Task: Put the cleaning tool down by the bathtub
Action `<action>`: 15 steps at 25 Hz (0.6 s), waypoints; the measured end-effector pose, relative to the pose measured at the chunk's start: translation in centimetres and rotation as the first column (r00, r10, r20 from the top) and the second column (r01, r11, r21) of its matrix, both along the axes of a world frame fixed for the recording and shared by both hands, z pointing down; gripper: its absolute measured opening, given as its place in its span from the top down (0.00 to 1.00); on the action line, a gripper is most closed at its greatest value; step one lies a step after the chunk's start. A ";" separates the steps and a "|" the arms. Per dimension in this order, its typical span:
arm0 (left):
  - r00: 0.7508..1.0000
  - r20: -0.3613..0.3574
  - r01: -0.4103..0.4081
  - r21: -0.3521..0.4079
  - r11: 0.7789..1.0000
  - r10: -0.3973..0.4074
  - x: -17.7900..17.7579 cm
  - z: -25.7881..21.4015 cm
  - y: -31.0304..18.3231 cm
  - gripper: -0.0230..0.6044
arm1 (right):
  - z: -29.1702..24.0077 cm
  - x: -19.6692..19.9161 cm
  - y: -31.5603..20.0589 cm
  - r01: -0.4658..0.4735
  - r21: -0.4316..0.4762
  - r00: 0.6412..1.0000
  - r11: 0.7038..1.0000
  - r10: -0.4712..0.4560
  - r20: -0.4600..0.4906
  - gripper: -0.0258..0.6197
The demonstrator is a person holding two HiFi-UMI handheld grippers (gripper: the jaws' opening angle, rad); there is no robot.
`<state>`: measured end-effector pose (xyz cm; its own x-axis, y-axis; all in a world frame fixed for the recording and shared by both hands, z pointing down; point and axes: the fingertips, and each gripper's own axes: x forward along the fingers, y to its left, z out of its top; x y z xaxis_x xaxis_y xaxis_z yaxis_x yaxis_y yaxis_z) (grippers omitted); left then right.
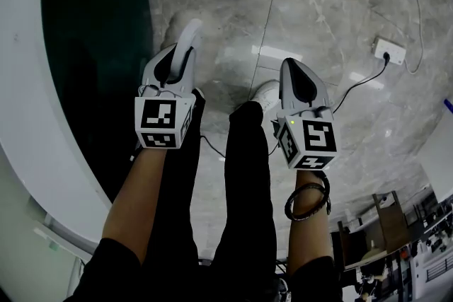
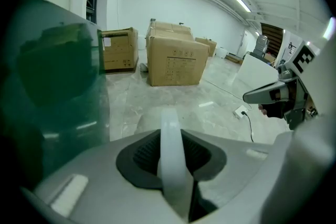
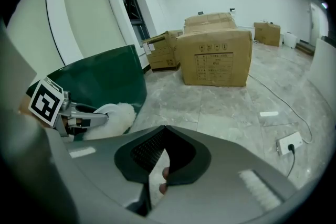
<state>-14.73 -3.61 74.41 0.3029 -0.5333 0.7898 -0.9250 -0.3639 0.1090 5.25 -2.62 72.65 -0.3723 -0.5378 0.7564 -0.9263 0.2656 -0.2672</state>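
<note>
Your left gripper (image 1: 182, 56) has its fingers clamped on the flat white plastic handle (image 2: 170, 155) of the cleaning tool. Just past the fingertips, its fluffy white head (image 3: 113, 115) is partly hidden beside the dark green bathtub wall (image 3: 100, 84). Your right gripper (image 1: 291, 71) is closed and empty. Brown cardboard boxes (image 2: 176, 60) stand far beyond.

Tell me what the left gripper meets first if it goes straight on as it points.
Most likely the marble floor, beside the green bathtub wall. The white cleaning tool handle clamped in the left gripper sticks out ahead, so it would touch down first. Depth is unclear.
</note>
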 end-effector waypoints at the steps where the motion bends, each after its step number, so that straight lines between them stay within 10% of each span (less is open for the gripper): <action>1: 1.000 0.002 0.001 -0.006 1.000 -0.001 -0.1 0.7 0.1 0.83 | 0.6 0.0 0.0 -0.001 -0.003 1.000 1.000 0.001 0.003 0.92; 15: 1.000 0.003 -0.013 -0.039 0.999 0.013 0.2 9.0 0.5 0.83 | 8.5 -1.3 1.3 0.041 -0.056 0.999 0.998 -0.040 0.021 0.92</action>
<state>-14.52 -3.13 83.36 0.3069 -0.4979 0.8111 -0.9206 -0.3714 0.1203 3.98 -1.31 81.16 -0.4082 -0.4785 0.7774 -0.9095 0.2866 -0.3012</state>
